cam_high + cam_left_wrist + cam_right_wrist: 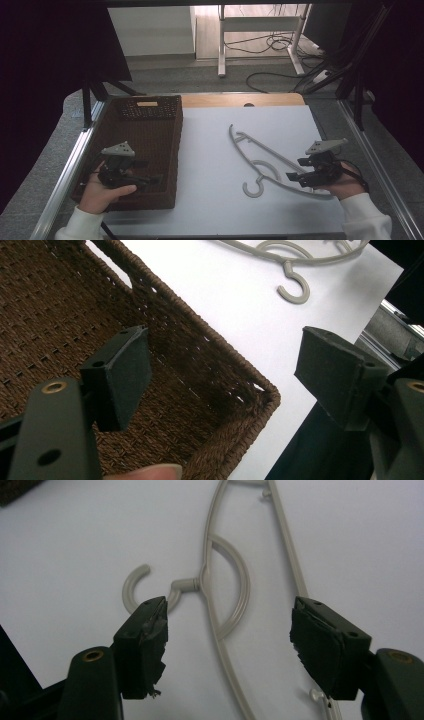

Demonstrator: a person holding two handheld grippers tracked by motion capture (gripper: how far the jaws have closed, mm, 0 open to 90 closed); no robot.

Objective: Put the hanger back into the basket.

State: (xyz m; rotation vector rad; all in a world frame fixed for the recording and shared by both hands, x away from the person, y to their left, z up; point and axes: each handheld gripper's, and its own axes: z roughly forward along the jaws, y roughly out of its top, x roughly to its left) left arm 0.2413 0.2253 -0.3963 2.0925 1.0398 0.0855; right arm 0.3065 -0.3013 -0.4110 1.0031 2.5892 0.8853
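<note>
Two claws are working over a white worktop (210, 150), each with its jaws standing apart and gripping nothing. Left claw (150, 178) is hovering inside the near end of a brown woven basket (150, 135) sitting at the worktop's left edge. Right claw (296, 175) is hanging over the near arm of a pale grey hanger (260, 160), which is lying flat right of the basket.

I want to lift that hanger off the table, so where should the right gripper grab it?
Grip the hanger on its long curved bar just below the hook neck, coming straight down from above. It lies flat on the white table, and the right gripper, open, already straddles that thin bar.
</note>
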